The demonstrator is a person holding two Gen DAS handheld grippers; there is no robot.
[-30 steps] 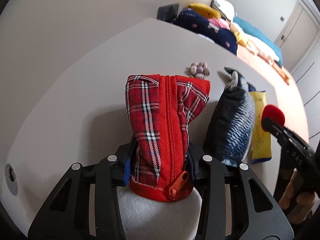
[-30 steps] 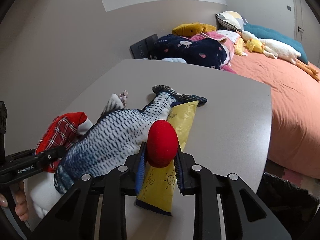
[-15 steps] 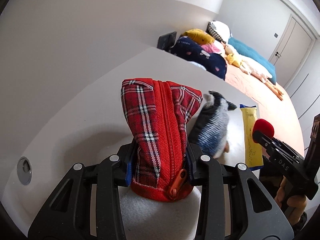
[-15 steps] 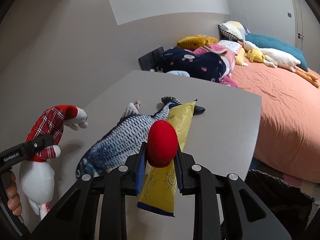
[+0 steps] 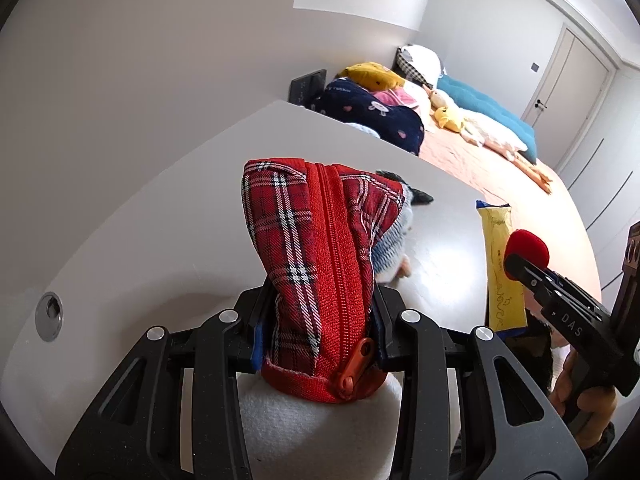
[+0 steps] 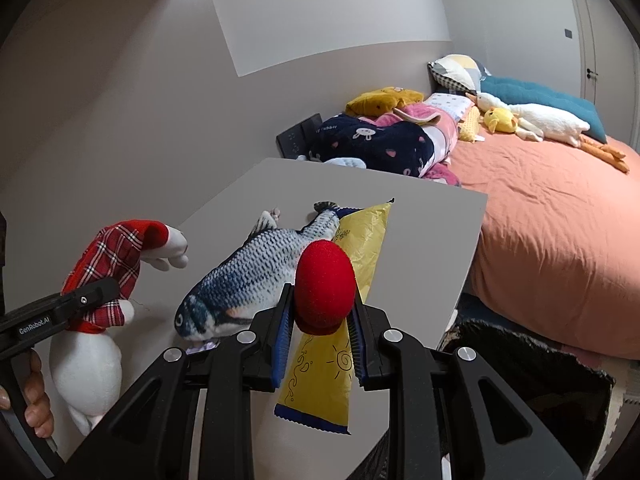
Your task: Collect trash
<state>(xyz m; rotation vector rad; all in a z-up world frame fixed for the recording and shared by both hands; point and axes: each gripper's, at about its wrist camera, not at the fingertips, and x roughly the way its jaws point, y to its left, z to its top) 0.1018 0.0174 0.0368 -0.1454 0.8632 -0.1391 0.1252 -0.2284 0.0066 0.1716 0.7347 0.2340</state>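
Observation:
My left gripper [image 5: 320,316] is shut on a white plush toy in a red plaid garment [image 5: 316,248], held up in the air above the white table [image 5: 168,240]. In the right wrist view the same toy [image 6: 86,364] hangs at the left, clamped by the left gripper [image 6: 96,296]. A red foam ball [image 6: 324,284] sits pinched in my right gripper [image 6: 320,320], also above the table. The ball [image 5: 526,246] shows at the right of the left wrist view too. A yellow wrapper [image 6: 340,356] lies on the table beside a blue fish plush [image 6: 256,276].
The table [image 6: 420,232] ends at a straight right edge next to a bed with an orange cover [image 6: 560,240], piled with pillows and plush toys. A black bag or bin [image 6: 520,368] stands below the table's near right corner. A metal grommet [image 5: 49,316] sits in the table's left side.
Both grippers have risen and drawn back from the table with their loads. The fish plush and yellow wrapper stay on the table and look smaller and further off.

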